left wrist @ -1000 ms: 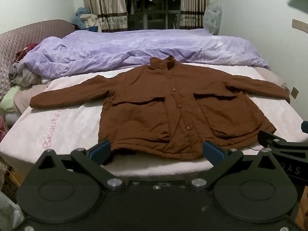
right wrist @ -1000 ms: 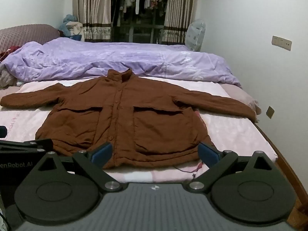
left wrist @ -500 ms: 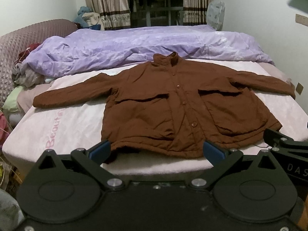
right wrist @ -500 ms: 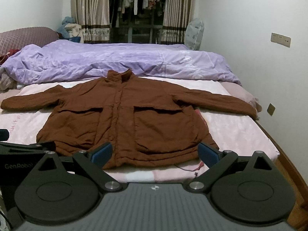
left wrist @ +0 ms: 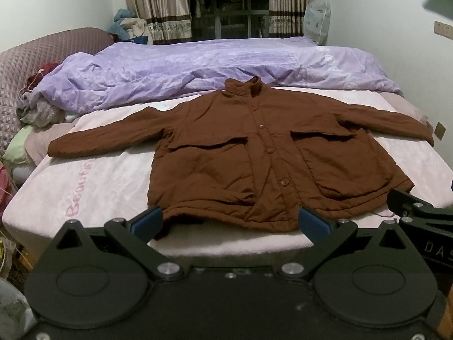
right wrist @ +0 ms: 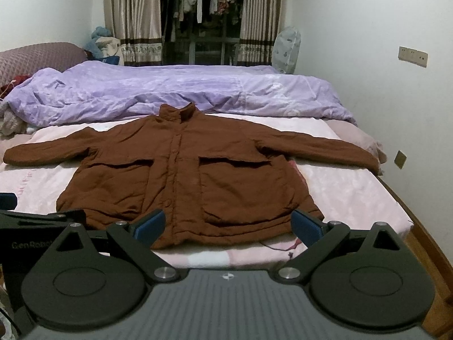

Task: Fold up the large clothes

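A brown buttoned jacket (left wrist: 254,158) (right wrist: 184,175) lies flat and front-up on the pink bed sheet (left wrist: 93,181), both sleeves spread out to the sides, collar toward the far side. My left gripper (left wrist: 230,222) is open and empty, hovering just short of the jacket's hem, left of centre. My right gripper (right wrist: 228,223) is also open and empty, near the hem at the right half. Each gripper's black body shows at the edge of the other's view.
A rumpled purple duvet (left wrist: 198,70) (right wrist: 170,90) lies across the bed behind the jacket. Loose clothes pile at the left by a quilted headboard (left wrist: 31,56). A white wall (right wrist: 382,85) runs close along the right. Curtains and hanging clothes stand at the back.
Both views have risen and tilted slightly, so the jacket sits a little lower and farther in frame. Both grippers stay open; the jacket has not moved.
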`<state>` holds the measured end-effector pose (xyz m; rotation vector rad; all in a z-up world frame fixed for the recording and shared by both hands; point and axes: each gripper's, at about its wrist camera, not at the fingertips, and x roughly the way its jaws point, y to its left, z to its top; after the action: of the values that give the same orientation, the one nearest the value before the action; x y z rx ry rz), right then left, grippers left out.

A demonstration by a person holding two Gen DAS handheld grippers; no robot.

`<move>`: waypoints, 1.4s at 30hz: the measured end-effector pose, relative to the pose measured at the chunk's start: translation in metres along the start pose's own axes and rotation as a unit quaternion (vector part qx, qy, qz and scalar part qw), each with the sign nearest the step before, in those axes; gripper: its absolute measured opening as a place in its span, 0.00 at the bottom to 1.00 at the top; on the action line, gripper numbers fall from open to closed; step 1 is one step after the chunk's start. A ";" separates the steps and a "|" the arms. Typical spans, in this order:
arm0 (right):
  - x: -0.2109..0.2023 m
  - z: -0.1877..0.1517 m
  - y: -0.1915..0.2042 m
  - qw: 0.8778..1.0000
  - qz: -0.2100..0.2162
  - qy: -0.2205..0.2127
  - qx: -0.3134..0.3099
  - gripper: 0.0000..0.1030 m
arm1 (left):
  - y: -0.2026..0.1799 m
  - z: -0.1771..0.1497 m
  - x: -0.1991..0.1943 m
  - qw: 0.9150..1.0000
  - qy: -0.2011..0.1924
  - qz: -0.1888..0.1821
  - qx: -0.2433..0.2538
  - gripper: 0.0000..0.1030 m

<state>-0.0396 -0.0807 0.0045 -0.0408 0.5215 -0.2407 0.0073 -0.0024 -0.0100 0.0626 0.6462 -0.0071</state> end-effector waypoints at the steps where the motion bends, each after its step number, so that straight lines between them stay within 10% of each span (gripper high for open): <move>1: 0.000 0.000 0.000 1.000 0.000 0.001 0.000 1.00 | 0.000 0.000 0.000 1.000 0.001 -0.001 -0.001 1.00; 42: 0.001 -0.004 -0.002 1.000 -0.001 0.003 0.003 1.00 | -0.001 -0.007 0.004 1.000 0.000 -0.009 0.015 1.00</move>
<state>-0.0410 -0.0828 0.0009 -0.0348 0.5273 -0.2452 0.0062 -0.0026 -0.0176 0.0856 0.6463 -0.0349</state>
